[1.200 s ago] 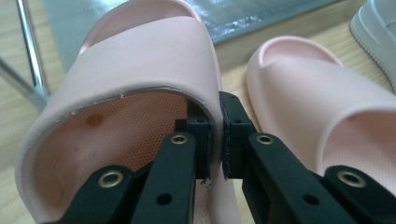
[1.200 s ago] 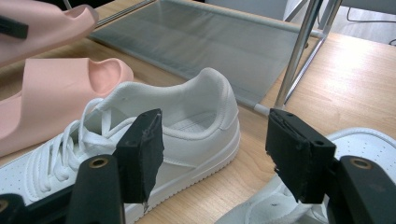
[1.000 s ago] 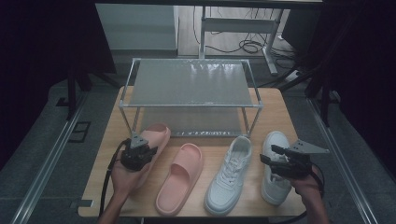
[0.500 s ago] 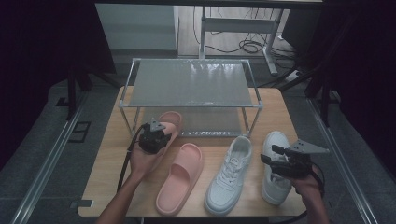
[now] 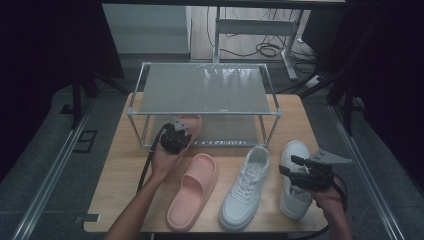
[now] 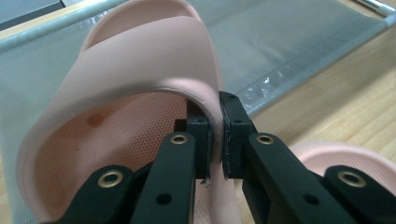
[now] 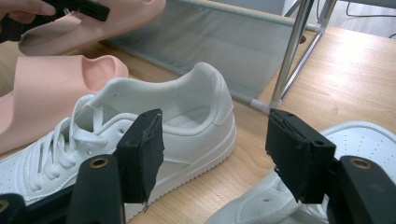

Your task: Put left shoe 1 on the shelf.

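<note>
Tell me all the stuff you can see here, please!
Pink rubber slippers: 2; one clamped by its strap at the rack's lower shelf, one flat on the table.
White lace-up sneakers: 2; one mid-table, one under the right hand.
Metal-framed grey shoe rack: 1, two shelves, table's far side.
Wooden table: 1, light brown.
Left gripper: black, shut on the slipper.
Right gripper: black, open.

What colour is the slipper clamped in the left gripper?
Soft pink rubber slipper, clearest in the left gripper view.
</note>
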